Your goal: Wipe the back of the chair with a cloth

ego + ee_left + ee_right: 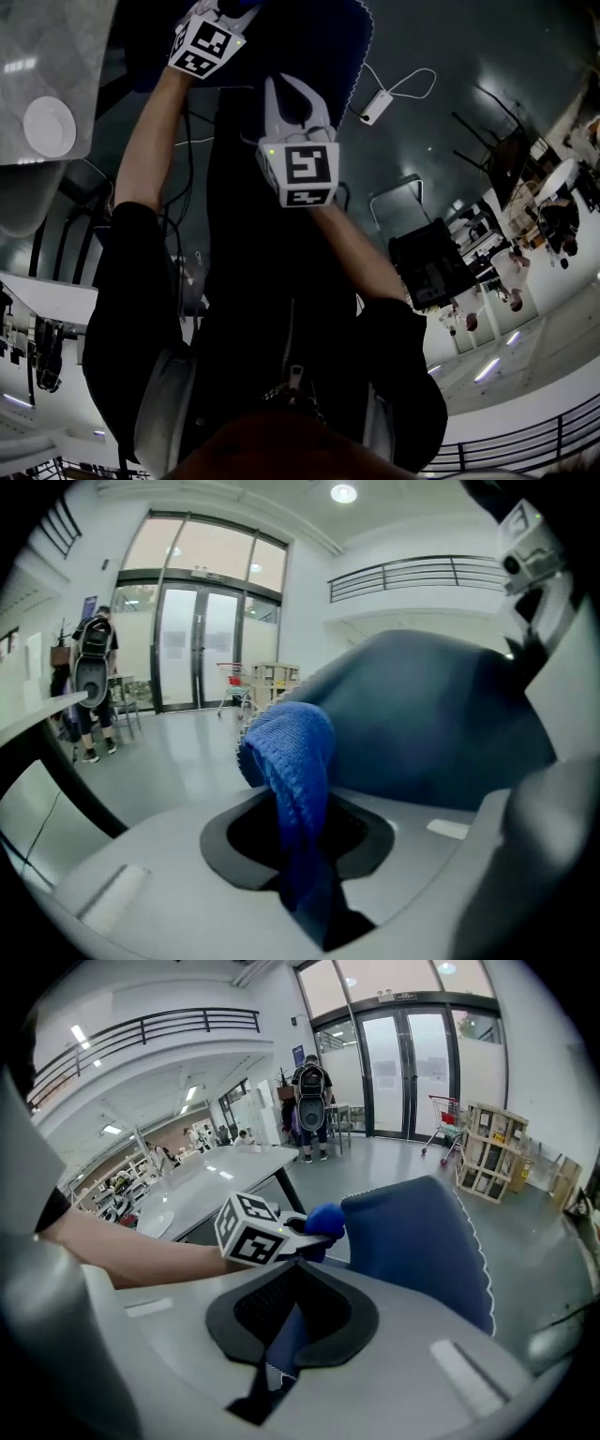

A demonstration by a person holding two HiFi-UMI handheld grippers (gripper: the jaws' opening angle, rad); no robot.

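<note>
The left gripper [311,1234] pinches the cloth [291,747]. Its jaws are pressed together on a thin part, and the rest stands up as a thick wad. This wad lies at the left edge of the chair back [427,724], touching it or just beside it. The right gripper [295,91] is nearer to the person, and its jaws are closed on a blue strip [281,1340] with a white zigzag border. I cannot tell if this is the lower edge of the chair back or a loose end of the cloth.

In my judgement the first risk is the cloth. The jaws hold only a narrow part, so a hard wipe may pull it out. Also, only a small wad meets the fabric, so parts of the back may be missed. If the strip belongs to the chair and slips from the right jaws, the back may turn away under the push. The two grippers are near each other and may knock together in a wide stroke to the right.

A table [202,1180] with a plate [49,127] stands just left of the chair and leaves little room for the left arm. A cable [403,84] lies on the floor to the right, and a black chair [431,262] is well apart. People stand far off, at the glass doors.
</note>
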